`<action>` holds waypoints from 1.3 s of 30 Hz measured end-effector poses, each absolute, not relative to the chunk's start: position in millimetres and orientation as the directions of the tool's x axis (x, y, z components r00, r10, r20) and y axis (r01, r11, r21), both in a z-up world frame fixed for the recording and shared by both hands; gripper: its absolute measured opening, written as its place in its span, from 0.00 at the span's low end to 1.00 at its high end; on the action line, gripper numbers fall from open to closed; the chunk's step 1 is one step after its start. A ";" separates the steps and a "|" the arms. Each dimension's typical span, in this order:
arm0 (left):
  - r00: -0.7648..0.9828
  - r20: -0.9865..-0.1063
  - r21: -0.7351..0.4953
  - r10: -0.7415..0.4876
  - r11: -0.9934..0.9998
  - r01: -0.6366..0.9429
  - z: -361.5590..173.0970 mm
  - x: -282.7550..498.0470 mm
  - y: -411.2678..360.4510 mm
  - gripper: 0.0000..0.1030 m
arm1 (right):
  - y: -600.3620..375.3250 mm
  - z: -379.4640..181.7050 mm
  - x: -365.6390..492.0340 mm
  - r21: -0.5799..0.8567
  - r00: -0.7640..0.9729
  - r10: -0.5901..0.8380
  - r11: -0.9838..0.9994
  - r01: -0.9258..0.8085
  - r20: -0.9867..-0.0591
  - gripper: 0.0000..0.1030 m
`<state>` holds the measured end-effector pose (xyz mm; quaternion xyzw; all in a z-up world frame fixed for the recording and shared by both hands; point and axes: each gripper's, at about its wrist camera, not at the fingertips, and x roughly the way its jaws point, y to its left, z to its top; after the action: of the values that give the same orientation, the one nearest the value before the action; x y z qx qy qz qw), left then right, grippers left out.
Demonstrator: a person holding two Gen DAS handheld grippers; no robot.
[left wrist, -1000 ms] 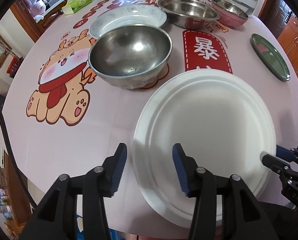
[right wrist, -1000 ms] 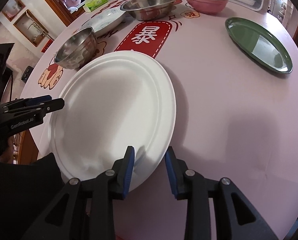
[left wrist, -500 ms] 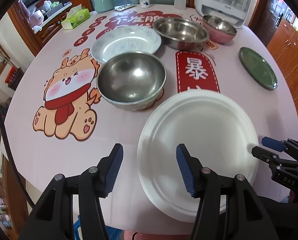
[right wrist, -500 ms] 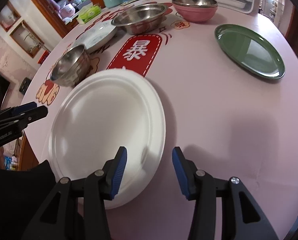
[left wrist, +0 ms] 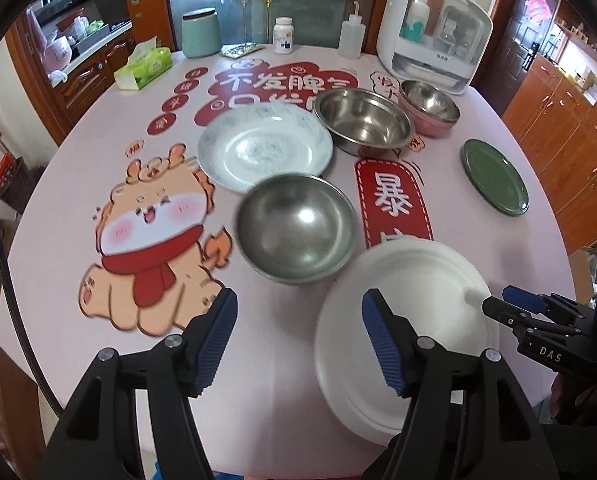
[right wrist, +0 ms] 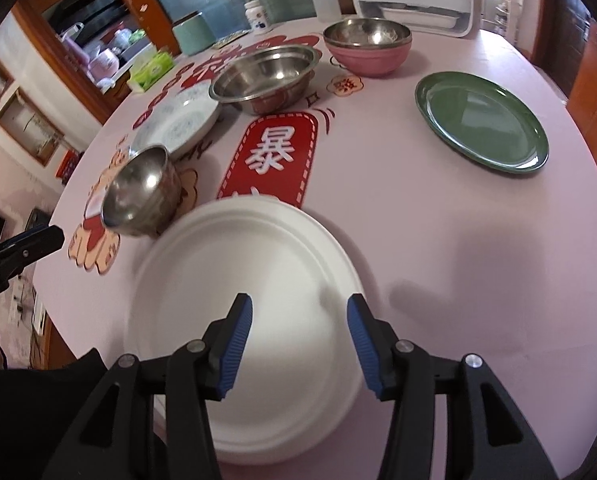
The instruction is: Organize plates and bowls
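Observation:
A white paper plate [left wrist: 414, 312] [right wrist: 254, 280] lies flat at the table's near edge. Just behind it stands a small steel bowl [left wrist: 294, 226] [right wrist: 142, 190]. Further back are a pale patterned plate [left wrist: 264, 146] [right wrist: 176, 124], a wide steel basin [left wrist: 364, 122] [right wrist: 264, 76], a pink bowl [left wrist: 430, 106] [right wrist: 368, 46] and a green plate [left wrist: 494, 176] [right wrist: 482, 120]. My left gripper [left wrist: 298, 338] hovers left of the white plate, jaws opening, nothing between them. My right gripper [right wrist: 298, 340] hangs above the plate's near part, jaws opening, free of the plate.
At the table's back edge stand a teal canister [left wrist: 200, 34], a pill bottle [left wrist: 284, 36], a squeeze bottle [left wrist: 352, 36], a tissue box [left wrist: 144, 66] and a white appliance [left wrist: 434, 40]. Wooden cabinets [left wrist: 570, 120] flank the round table.
Both grippers have opened wider and risen away from the white plate, which now lies free on the table. More of the table's far side has come into view.

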<state>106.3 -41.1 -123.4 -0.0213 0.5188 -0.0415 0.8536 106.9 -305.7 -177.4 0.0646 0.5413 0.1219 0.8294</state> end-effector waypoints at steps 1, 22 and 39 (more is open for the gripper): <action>0.460 -0.883 -0.079 -0.094 0.995 0.052 -122.3 107.9 -36.7 0.63 | -300.9 -175.1 107.1 0.240 0.392 0.270 0.963 -0.126 -0.880 0.53; 0.397 -0.908 -0.092 -0.136 0.987 0.129 -131.8 173.4 63.9 0.77 | -212.8 -151.7 133.4 0.243 0.498 0.192 0.969 0.038 -0.846 0.67; 0.386 -0.902 -0.147 -0.195 0.978 0.150 -152.6 261.4 98.6 0.82 | -173.2 -153.5 207.5 0.204 0.486 0.159 0.978 0.042 -0.860 0.67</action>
<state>261.4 98.6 -152.6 -0.0204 0.5445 -0.1036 0.8321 207.5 -173.2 -153.5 0.0993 0.5060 0.0339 0.8561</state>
